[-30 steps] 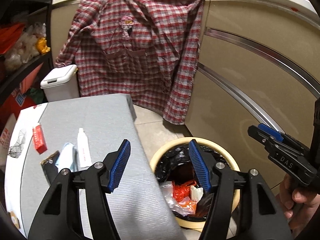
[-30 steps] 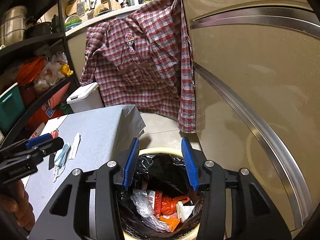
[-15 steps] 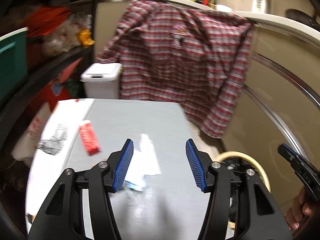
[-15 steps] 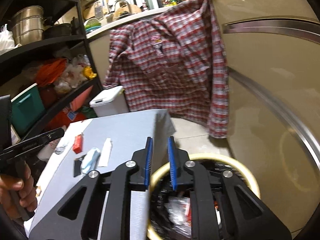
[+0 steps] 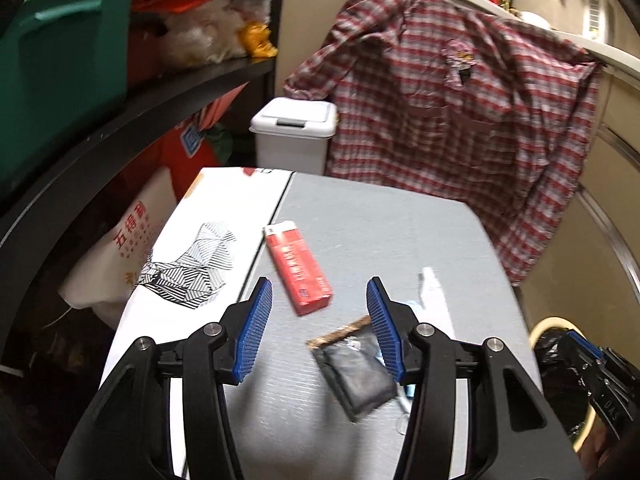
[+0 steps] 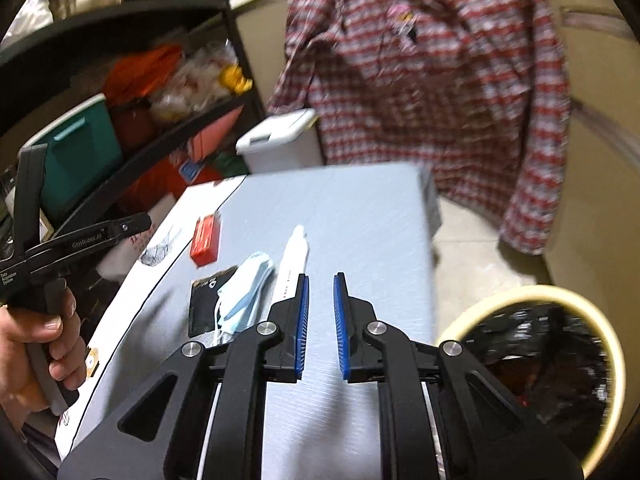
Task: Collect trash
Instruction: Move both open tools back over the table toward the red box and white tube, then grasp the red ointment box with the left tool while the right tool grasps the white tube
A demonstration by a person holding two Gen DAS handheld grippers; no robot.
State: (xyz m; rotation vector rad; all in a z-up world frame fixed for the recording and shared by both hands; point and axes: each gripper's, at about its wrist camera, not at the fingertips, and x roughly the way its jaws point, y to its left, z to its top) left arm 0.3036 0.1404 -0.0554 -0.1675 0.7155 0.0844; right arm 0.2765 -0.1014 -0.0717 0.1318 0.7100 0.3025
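On the grey table (image 5: 380, 232) lie a red box (image 5: 298, 266), a dark pouch (image 5: 356, 368) and a white tube (image 5: 434, 300). My left gripper (image 5: 319, 284) hangs above the box and pouch. Its jaws are closing, and nothing is pressed between the pads. In the right wrist view the red box (image 6: 206, 240), the pouch (image 6: 208, 300), a blue face mask (image 6: 244, 288) and the tube (image 6: 292, 256) lie in a row. My right gripper (image 6: 321, 278) is just right of the tube, its pads a narrow gap apart and empty. The cream bin (image 6: 560, 300) with a black bag stands on the floor to the right.
A white printed box (image 5: 192, 268) lies along the table's left side. Behind the table are a white lidded bin (image 5: 294, 128) and a plaid shirt (image 5: 460, 120) hung over a counter. Dark shelves with a green tub (image 5: 60, 60) stand at the left. A hand (image 6: 40, 332) holds the left gripper.
Both grippers swung left from over the bin to over the table. The right jaws went from wide apart to a narrow gap. The left jaws narrowed a little.
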